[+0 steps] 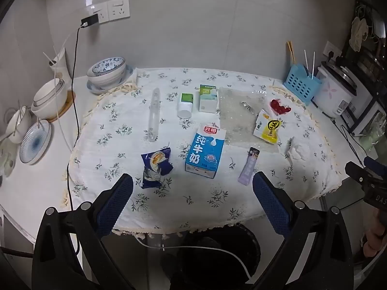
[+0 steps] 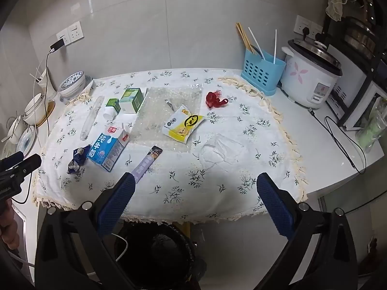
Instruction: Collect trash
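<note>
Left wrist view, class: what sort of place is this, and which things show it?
Probably a home kitchen counter: a rice cooker plugged in at the wall, stacked bowls and plates, and a blue utensil holder with chopsticks. Litter lies on a floral cloth.

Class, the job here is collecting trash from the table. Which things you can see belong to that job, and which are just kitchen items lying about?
Belongs to the job:
milk carton
crumpled blue wrapper
yellow snack packet
purple sachet
red wrapper
crumpled tissue
black bin

Just lying about:
rice cooker
blue utensil holder
stacked bowls
</note>
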Motion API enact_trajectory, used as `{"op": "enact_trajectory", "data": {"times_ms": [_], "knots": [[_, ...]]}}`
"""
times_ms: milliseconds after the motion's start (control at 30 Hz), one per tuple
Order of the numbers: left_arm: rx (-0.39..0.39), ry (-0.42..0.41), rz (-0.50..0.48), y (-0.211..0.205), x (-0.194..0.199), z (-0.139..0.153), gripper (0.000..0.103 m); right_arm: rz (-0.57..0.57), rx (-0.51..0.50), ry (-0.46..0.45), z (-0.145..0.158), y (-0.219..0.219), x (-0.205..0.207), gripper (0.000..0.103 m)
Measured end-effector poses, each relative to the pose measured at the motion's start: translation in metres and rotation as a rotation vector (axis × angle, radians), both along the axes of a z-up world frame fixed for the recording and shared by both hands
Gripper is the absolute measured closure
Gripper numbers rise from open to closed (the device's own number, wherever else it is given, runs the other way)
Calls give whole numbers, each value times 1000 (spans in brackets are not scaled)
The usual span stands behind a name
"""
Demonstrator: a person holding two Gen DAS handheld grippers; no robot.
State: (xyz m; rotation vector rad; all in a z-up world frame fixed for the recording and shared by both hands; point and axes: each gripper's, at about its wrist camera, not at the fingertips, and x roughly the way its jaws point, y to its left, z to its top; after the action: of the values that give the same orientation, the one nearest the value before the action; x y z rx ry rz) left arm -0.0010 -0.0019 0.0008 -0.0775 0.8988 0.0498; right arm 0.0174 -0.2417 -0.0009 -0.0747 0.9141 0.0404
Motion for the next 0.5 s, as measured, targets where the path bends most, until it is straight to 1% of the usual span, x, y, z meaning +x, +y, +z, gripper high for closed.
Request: {"op": "enact_trajectory", "data": {"times_ms": [67,167,200,500], "knots": [[-1,2,-3,-2,-1,0,6,2,1,0,1,0,1,6],[-2,12,2,-5,-4,-1,6,4,1,2,-7,3,1,6],[-18,23,15,0,0,-3,6,4,5,2,-8,4,1,6],[0,36,15,3,5,-6,6,17,13,17,-9,4,5,6]]}}
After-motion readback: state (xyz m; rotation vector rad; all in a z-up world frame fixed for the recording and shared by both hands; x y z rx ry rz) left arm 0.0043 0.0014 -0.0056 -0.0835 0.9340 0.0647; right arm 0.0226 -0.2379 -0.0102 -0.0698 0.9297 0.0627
